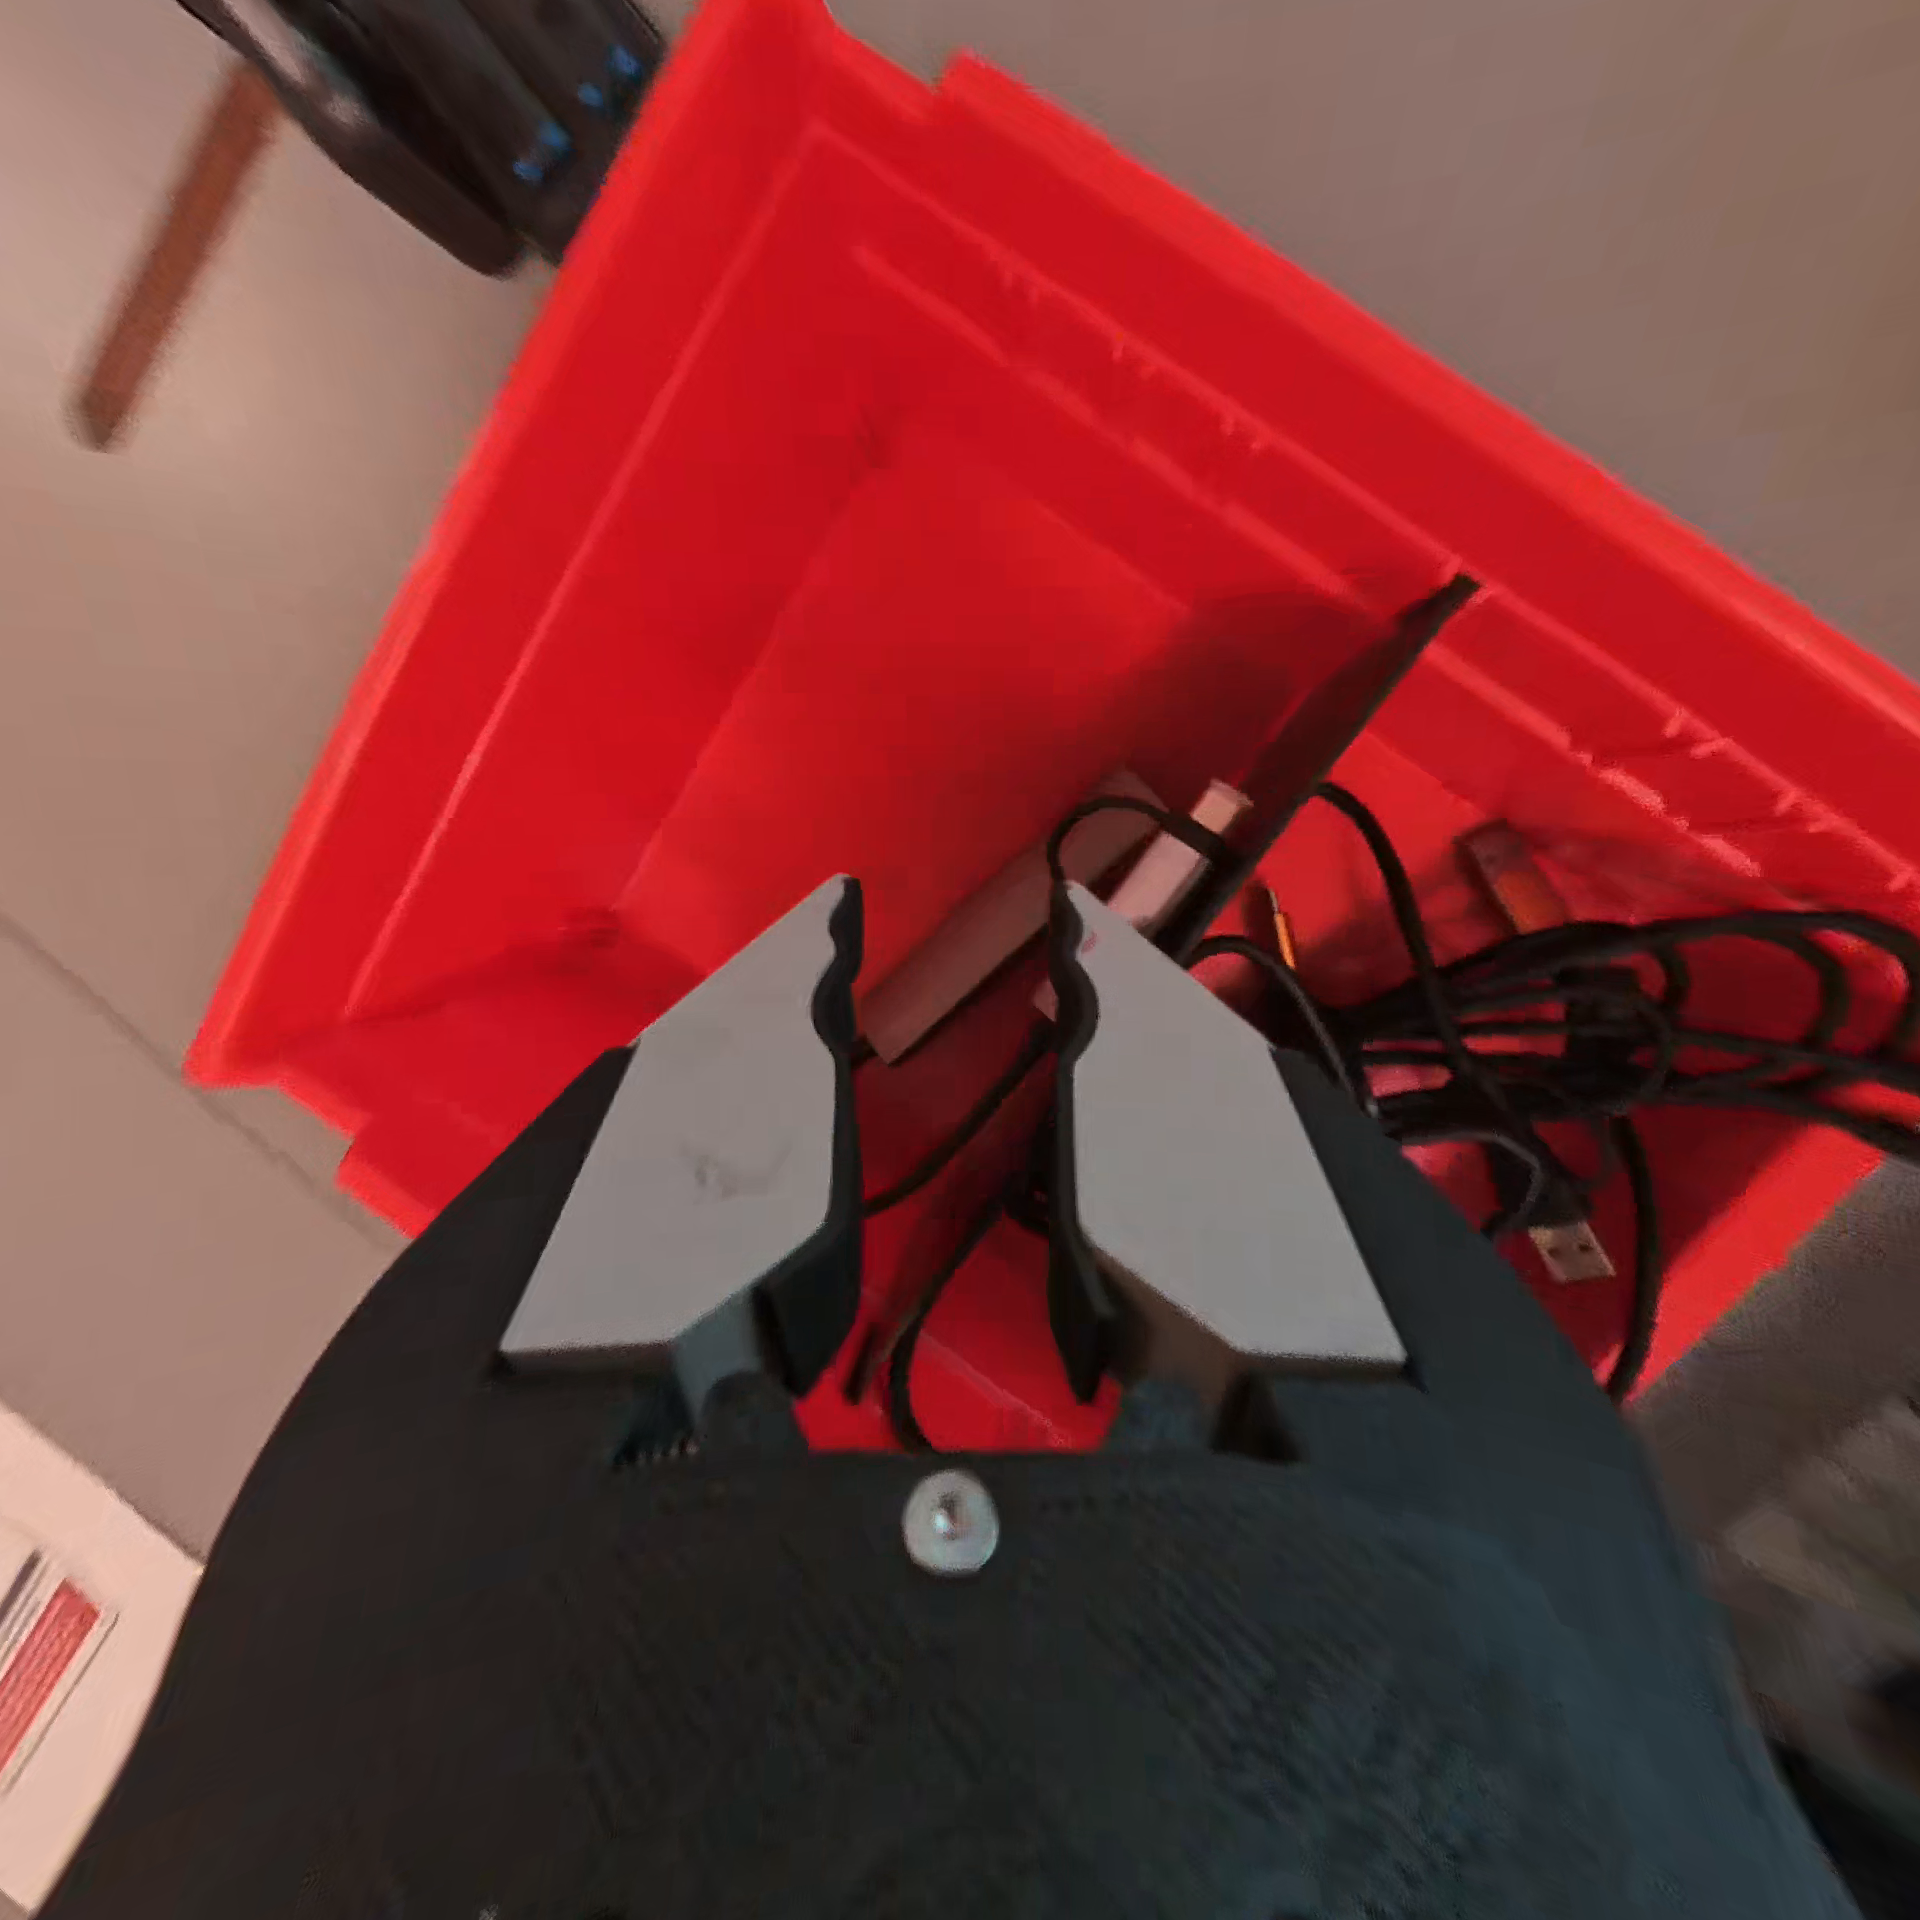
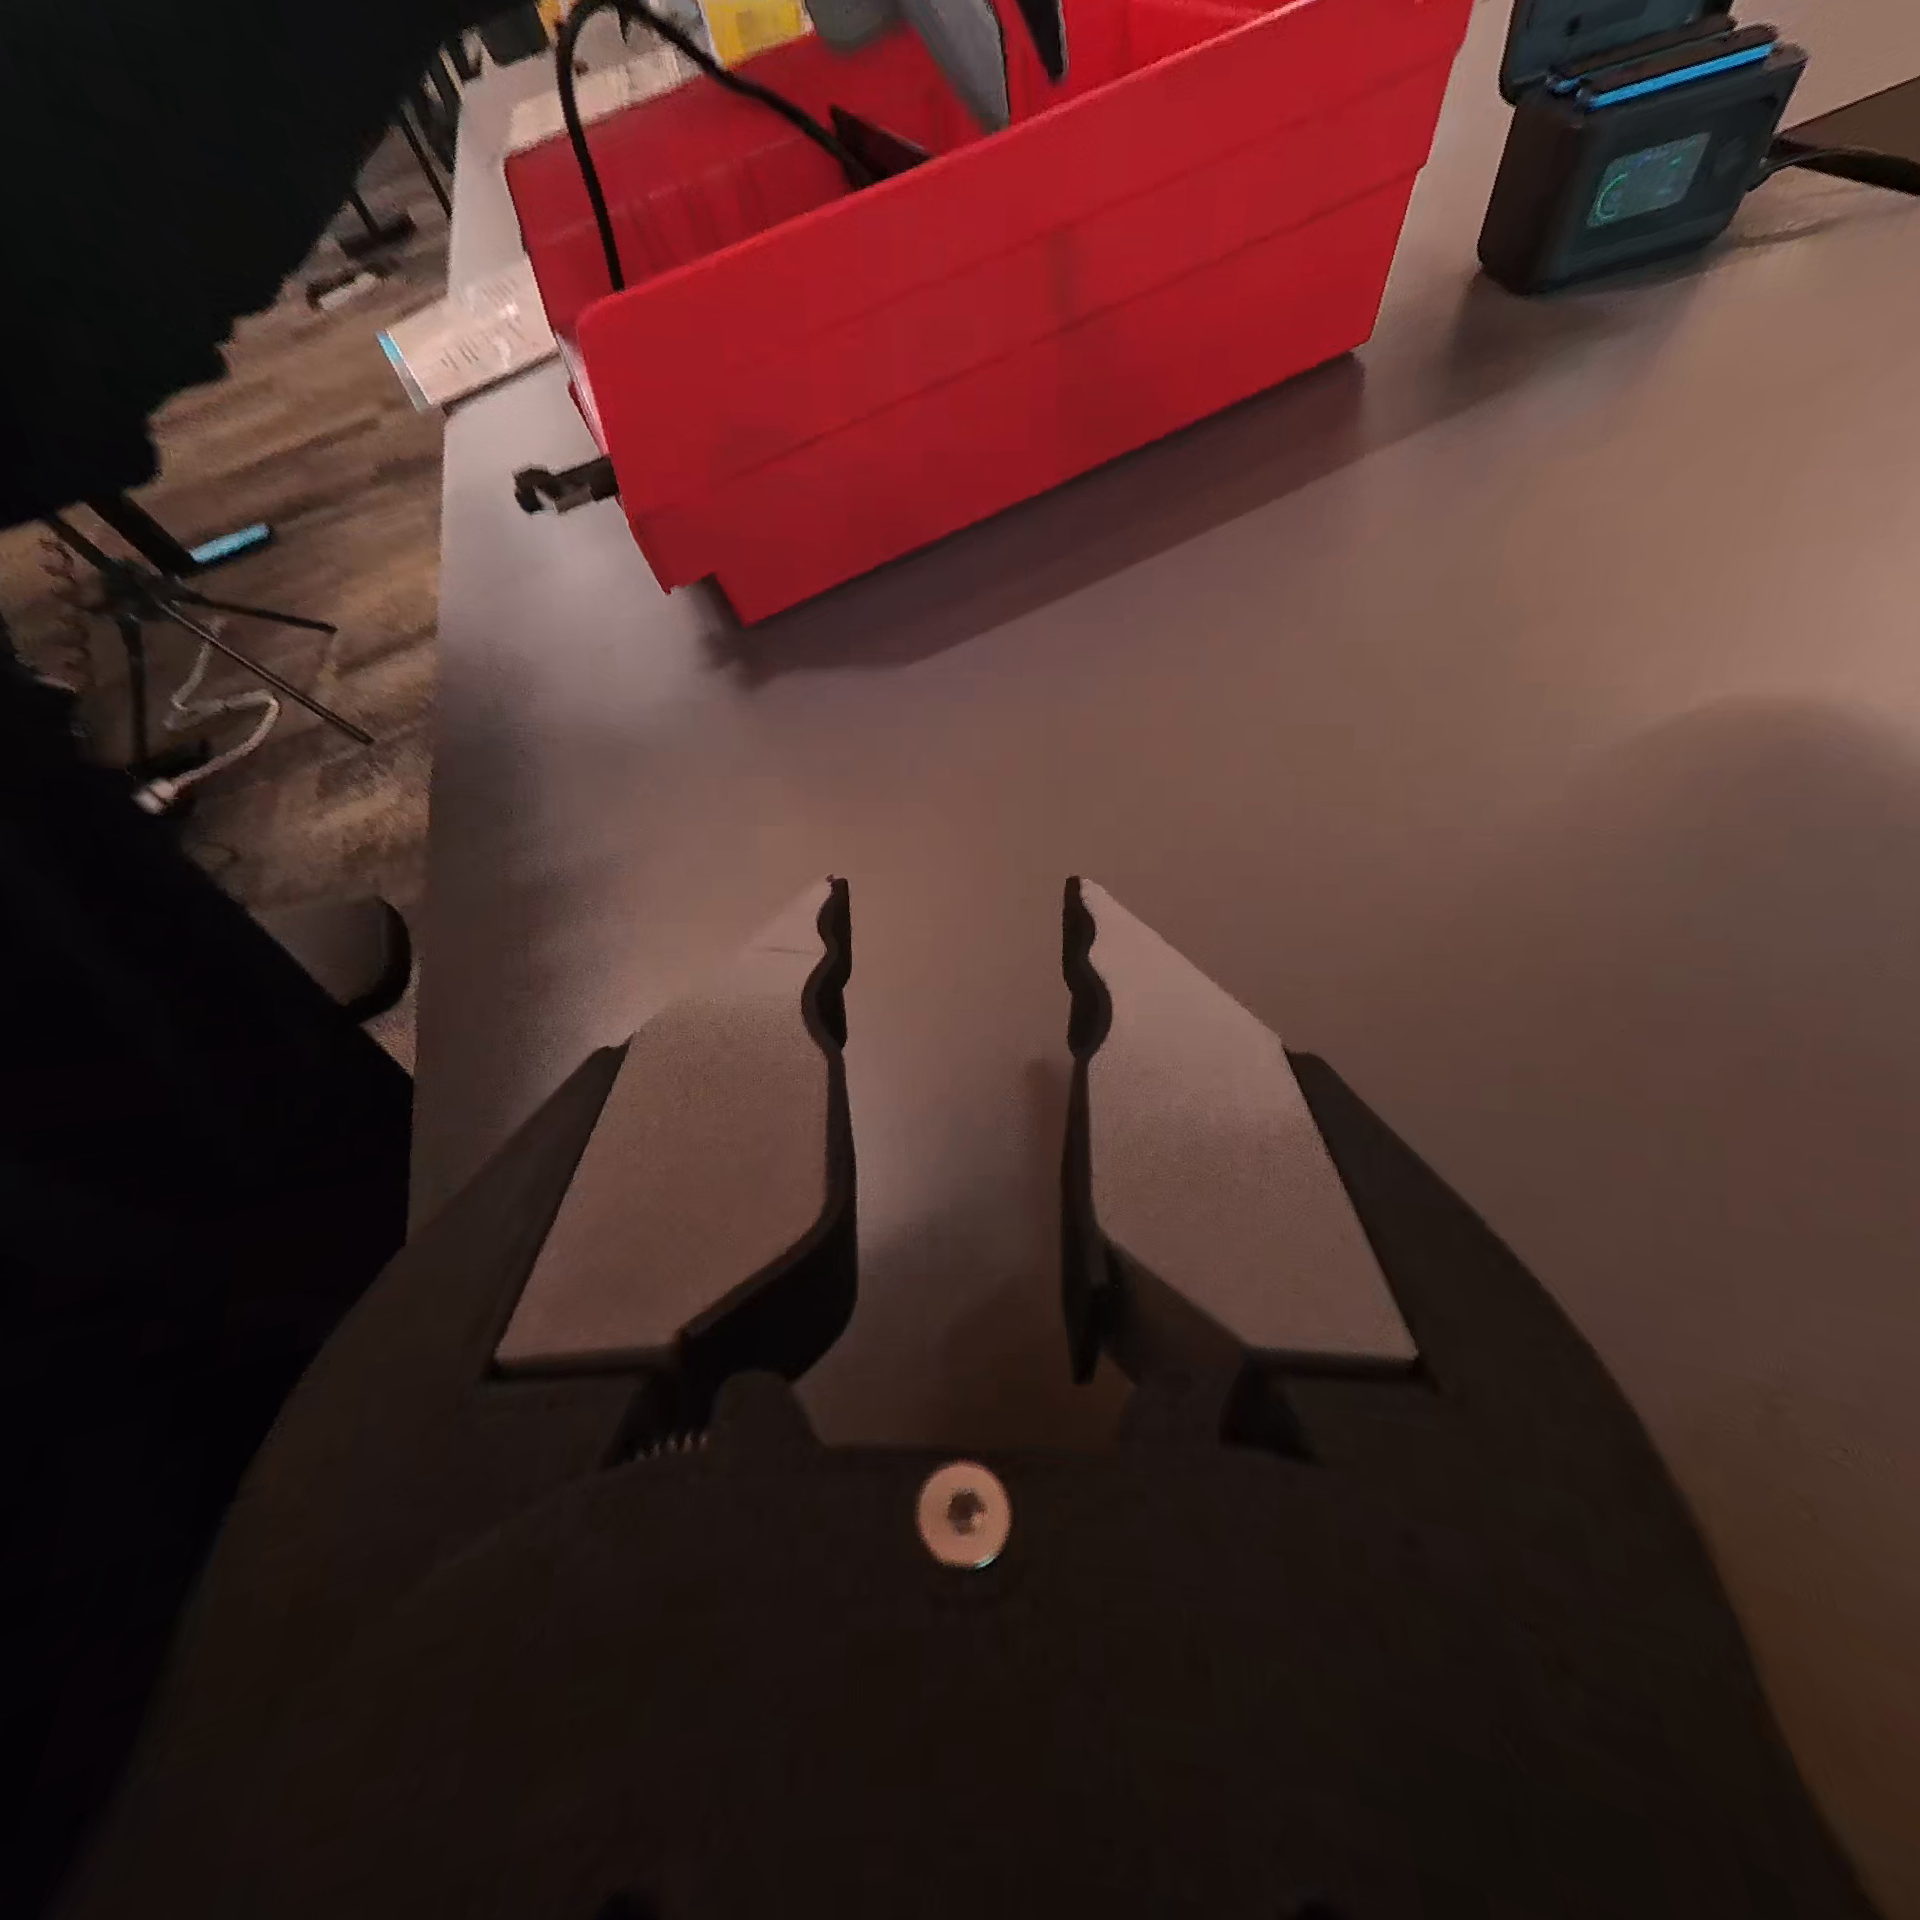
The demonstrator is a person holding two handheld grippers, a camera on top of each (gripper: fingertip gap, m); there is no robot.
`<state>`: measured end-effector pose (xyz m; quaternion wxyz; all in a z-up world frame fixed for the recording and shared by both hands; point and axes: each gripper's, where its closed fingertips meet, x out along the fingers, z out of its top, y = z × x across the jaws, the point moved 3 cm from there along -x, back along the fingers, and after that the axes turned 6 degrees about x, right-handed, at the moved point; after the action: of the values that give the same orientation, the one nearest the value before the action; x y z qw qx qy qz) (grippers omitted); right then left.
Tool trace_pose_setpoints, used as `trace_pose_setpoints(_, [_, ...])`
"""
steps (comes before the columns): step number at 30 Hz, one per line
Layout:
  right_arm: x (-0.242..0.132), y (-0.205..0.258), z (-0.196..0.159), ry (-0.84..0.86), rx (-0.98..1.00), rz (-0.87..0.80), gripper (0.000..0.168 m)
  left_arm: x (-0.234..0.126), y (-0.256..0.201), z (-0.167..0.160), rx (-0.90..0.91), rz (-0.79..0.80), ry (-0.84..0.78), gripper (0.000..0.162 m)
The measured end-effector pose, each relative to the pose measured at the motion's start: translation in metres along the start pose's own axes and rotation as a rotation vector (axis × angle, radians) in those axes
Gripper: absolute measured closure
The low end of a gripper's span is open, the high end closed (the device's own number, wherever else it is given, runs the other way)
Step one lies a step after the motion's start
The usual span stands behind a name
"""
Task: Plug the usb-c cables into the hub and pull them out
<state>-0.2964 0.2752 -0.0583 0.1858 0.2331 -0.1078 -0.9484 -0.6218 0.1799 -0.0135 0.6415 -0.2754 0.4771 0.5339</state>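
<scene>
My left gripper (image 1: 956, 914) is open and reaches down into a red bin (image 1: 727, 540), just above a grey hub (image 1: 997, 935) that lies against a black divider (image 1: 1340, 758). A thin black cable (image 1: 935, 1226) runs between the fingers without being pinched. A bundle of black cables (image 1: 1621, 1018) with a metal USB plug (image 1: 1574, 1247) lies in the bin's right compartment. My right gripper (image 2: 956, 935) is open and empty over the bare table, well short of the red bin (image 2: 987, 343). The left gripper's fingers (image 2: 966, 52) show dipping into the bin there.
A black device with blue parts and a small screen (image 2: 1631, 177) stands on the grey table (image 2: 1351, 727) at the far right; it also shows in the left wrist view (image 1: 436, 125). The table's left edge drops to a floor with a tripod (image 2: 177, 623). A dark-clothed person (image 2: 135, 208) is at left. The left gripper's tips are roughly 30 cm from the right gripper's.
</scene>
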Motion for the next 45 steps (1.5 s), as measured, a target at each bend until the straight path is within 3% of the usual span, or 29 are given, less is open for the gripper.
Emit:
trace_pose_setpoints(8, [0.003, 0.003, 0.004, -0.017, -0.009, 0.036, 0.13, 0.034, -0.005, -0.004, 0.091, -0.3, 0.196, 0.128])
trace_pose_setpoints(13, [0.001, 0.003, 0.004, -0.027, 0.001, 0.048, 0.132, 0.054, -0.025, -0.013, 0.101, -0.449, 0.333, 0.162])
trace_pose_setpoints(19, [-0.001, 0.006, 0.003, -0.029, -0.013, 0.045, 0.134, 0.037, -0.016, -0.006, 0.137, -0.351, 0.328, 0.152])
trace_pose_setpoints(23, [-0.001, 0.008, 0.003, -0.034, -0.016, 0.053, 0.137, 0.018, -0.008, -0.009, 0.064, -0.387, 0.311, 0.121])
trace_pose_setpoints(30, [-0.001, 0.014, 0.004, -0.04, -0.006, 0.089, 0.137, 0.032, -0.006, -0.033, -0.02, -0.509, 0.424, 0.126])
trace_pose_setpoints(33, [-0.003, 0.013, 0.005, -0.045, -0.013, 0.078, 0.137, 0.045, -0.013, -0.041, -0.017, -0.568, 0.478, 0.142])
trace_pose_setpoints(34, [-0.003, 0.013, 0.005, -0.046, -0.016, 0.074, 0.137, 0.05, -0.01, -0.042, -0.002, -0.518, 0.498, 0.132])
trace_pose_setpoints(36, [-0.004, 0.013, 0.006, -0.052, -0.017, 0.073, 0.138, 0.053, -0.013, -0.04, 0.137, -0.462, 0.483, 0.145])
trace_pose_setpoints(37, [-0.005, 0.013, 0.006, -0.055, -0.017, 0.076, 0.138, 0.055, -0.009, -0.036, 0.21, -0.382, 0.456, 0.157])
trace_pose_setpoints(38, [-0.005, 0.014, 0.007, -0.056, -0.016, 0.079, 0.138, 0.058, 0.002, -0.03, 0.256, -0.256, 0.435, 0.157])
trace_pose_setpoints(41, [-0.004, 0.017, 0.007, -0.058, -0.008, 0.101, 0.138, 0.051, 0.027, -0.012, 0.195, -0.065, 0.352, 0.158])
trace_pose_setpoints(45, [-0.006, 0.017, 0.007, -0.059, -0.013, 0.095, 0.138, 0.038, 0.039, -0.007, 0.16, 0.006, 0.296, 0.159])
